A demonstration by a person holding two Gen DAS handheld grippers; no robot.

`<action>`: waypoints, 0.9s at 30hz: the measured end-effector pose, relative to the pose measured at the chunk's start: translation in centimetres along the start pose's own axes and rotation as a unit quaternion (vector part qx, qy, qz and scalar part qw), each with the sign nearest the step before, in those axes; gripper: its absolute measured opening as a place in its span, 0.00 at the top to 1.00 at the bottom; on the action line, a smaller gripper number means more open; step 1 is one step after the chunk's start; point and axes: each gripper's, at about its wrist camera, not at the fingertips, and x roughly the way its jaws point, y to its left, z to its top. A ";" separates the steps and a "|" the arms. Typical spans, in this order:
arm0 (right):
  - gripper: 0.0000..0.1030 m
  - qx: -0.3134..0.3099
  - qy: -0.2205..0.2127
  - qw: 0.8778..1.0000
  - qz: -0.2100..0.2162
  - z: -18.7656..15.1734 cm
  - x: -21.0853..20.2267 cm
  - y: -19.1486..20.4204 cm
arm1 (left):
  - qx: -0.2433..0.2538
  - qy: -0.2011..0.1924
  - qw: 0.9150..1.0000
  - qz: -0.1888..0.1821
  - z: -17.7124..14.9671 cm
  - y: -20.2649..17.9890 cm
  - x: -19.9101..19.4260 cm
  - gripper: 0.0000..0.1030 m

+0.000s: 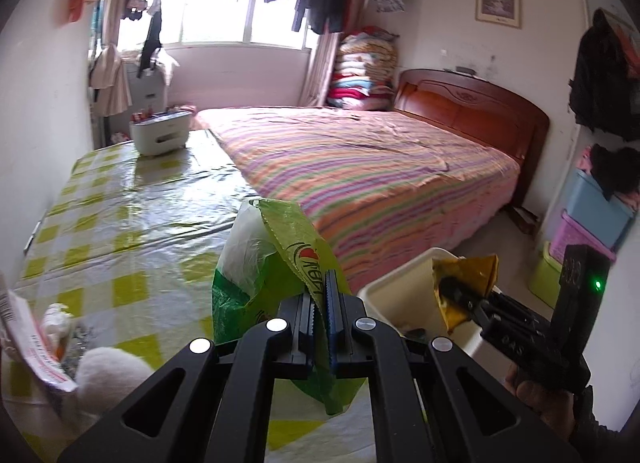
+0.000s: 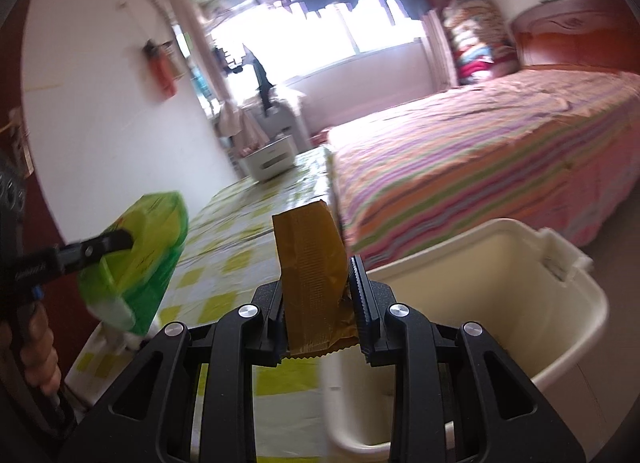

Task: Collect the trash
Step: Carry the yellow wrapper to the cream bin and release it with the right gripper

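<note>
The left gripper [image 1: 319, 295] is clamped on a green bag [image 1: 256, 263]; the right gripper [image 2: 316, 283] pinches a brown wrapper [image 2: 310, 263] beside the white bin [image 2: 560, 303]. Neither piece is dropped in yet. More litter [image 1: 52, 327] waits on the checked table [image 1: 140, 203].

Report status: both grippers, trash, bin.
Left gripper shut on green wrapper. Right gripper holds gold wrapper, jaws look part open. White bin beside table, nothing blocking.
</note>
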 end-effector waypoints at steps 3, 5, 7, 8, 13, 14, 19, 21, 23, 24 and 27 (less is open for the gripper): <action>0.75 0.018 -0.011 1.000 -0.022 0.3 -0.6 -1.8 | 0.007 0.006 1.000 -0.013 0.0 -1.6 0.7 0.95; 0.75 0.026 -0.021 0.999 -0.039 0.4 -1.2 -2.9 | 0.010 0.009 1.000 -0.025 -0.1 -2.5 1.2 0.95; 0.75 0.035 -0.029 0.997 -0.059 0.7 -1.6 -3.9 | 0.012 0.012 0.999 -0.035 -0.1 -3.3 1.7 0.95; 0.75 0.040 -0.033 0.996 -0.071 0.7 -1.8 -4.5 | 0.013 0.014 0.999 -0.043 -0.2 -4.0 2.0 0.95; 0.75 0.057 -0.051 0.989 -0.129 0.9 -2.8 -7.3 | 0.030 0.021 0.997 -0.065 -0.8 -6.5 3.0 0.95; 0.75 0.058 -0.053 0.987 -0.138 1.0 -2.9 -7.6 | 0.034 0.024 0.997 -0.070 -1.0 -7.0 3.1 0.95; 0.75 0.053 -0.046 0.982 -0.177 1.2 -2.3 -8.6 | 0.039 0.032 0.995 -0.082 -1.3 -8.1 3.7 0.95; 0.73 0.053 -0.044 0.980 -0.185 1.2 -2.0 -8.6 | 0.038 0.034 0.995 -0.084 -1.4 -8.2 3.8 0.95; 0.73 0.049 -0.043 0.978 -0.196 1.4 -1.7 -8.8 | 0.039 0.036 0.995 -0.085 -1.4 -8.2 3.9 0.95; 0.73 0.050 -0.042 0.978 -0.199 1.5 -1.6 -9.0 | 0.039 0.037 0.995 -0.085 -1.3 -8.2 3.9 0.95; 0.71 0.055 -0.034 0.976 -0.208 1.4 -1.2 -9.2 | 0.041 0.040 0.995 -0.086 -1.5 -8.5 4.0 0.95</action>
